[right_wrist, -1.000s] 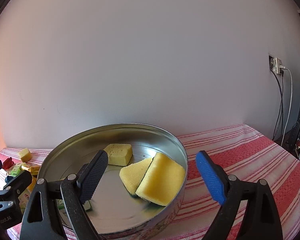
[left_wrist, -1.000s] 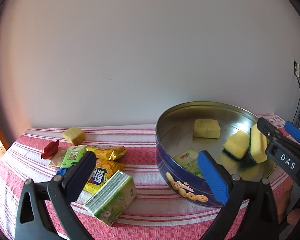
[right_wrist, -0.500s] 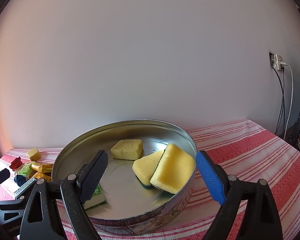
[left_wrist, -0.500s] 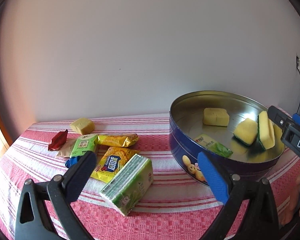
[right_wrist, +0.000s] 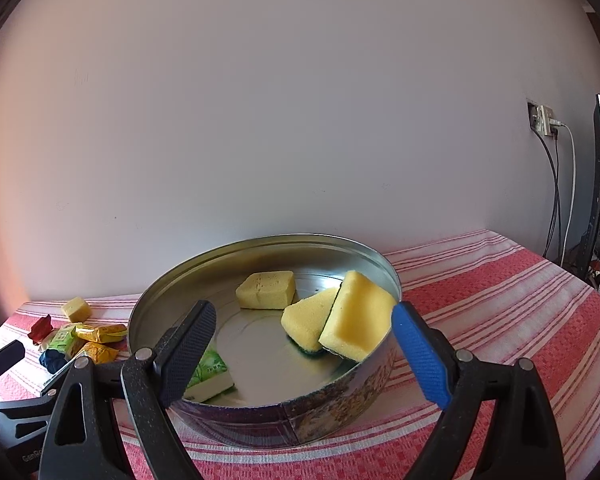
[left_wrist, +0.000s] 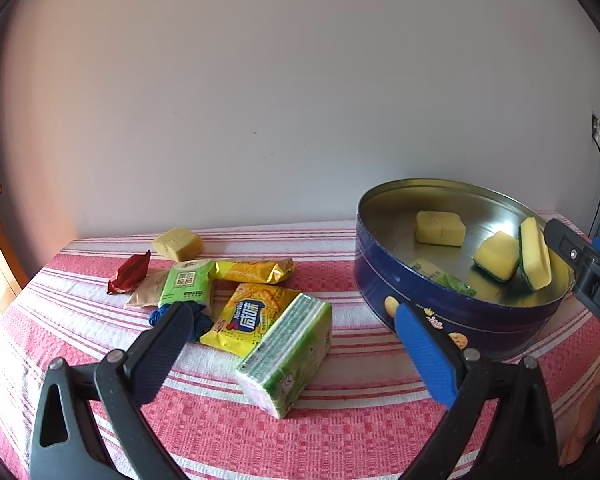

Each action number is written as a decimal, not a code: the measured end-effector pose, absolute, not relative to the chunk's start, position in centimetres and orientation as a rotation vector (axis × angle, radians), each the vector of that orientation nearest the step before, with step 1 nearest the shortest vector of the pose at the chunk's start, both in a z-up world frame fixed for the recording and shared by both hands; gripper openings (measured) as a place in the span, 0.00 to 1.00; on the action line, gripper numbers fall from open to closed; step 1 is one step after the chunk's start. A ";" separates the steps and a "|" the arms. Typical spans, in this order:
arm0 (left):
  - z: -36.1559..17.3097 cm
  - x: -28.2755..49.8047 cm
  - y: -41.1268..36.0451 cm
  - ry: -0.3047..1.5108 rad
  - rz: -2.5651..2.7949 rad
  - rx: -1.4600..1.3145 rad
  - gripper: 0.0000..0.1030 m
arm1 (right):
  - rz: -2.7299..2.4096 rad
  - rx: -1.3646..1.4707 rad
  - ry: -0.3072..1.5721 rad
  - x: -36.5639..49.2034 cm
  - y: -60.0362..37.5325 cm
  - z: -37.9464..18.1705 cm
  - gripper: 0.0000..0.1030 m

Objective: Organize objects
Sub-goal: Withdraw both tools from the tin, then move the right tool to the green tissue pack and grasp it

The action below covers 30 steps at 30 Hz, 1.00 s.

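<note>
Left to right on the bench [left_wrist: 360, 436], covered by a red-and-white striped woven cloth: a red foil wrapper [left_wrist: 130, 272], a yellow sponge cube [left_wrist: 178, 243], crinkled snack packets [left_wrist: 252, 312] and a green tissue pack [left_wrist: 286, 360] lay loose before the left gripper [left_wrist: 296, 344], its jaws wide and empty. The round blue metal tin [left_wrist: 452, 312] held three yellow sponges [right_wrist: 358, 322] and a green packet [right_wrist: 208, 372]. The right gripper [right_wrist: 300, 346] stood over the tin's near wall, jaws wide, holding nothing.

Plain pale wall [right_wrist: 300, 120], red-and-white striped tablecloth [right_wrist: 500, 300], wall socket [right_wrist: 542, 120] with hanging cables, warm light at left
</note>
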<state>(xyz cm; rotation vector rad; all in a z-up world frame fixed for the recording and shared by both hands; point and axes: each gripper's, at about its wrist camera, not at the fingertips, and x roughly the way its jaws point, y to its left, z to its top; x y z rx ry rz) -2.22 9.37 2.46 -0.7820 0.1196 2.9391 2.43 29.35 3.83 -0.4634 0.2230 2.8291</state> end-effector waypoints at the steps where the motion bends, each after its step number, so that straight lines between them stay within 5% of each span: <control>1: 2.4 -2.3 9.1 0.113 2.941 -0.789 0.99 | 2.831 -0.467 0.223 2.6 29.1 3.8 0.89; 30: 2.1 -4.2 -1.6 0.016 3.036 -0.900 0.99 | 2.968 -0.695 0.187 2.3 18.9 2.7 0.89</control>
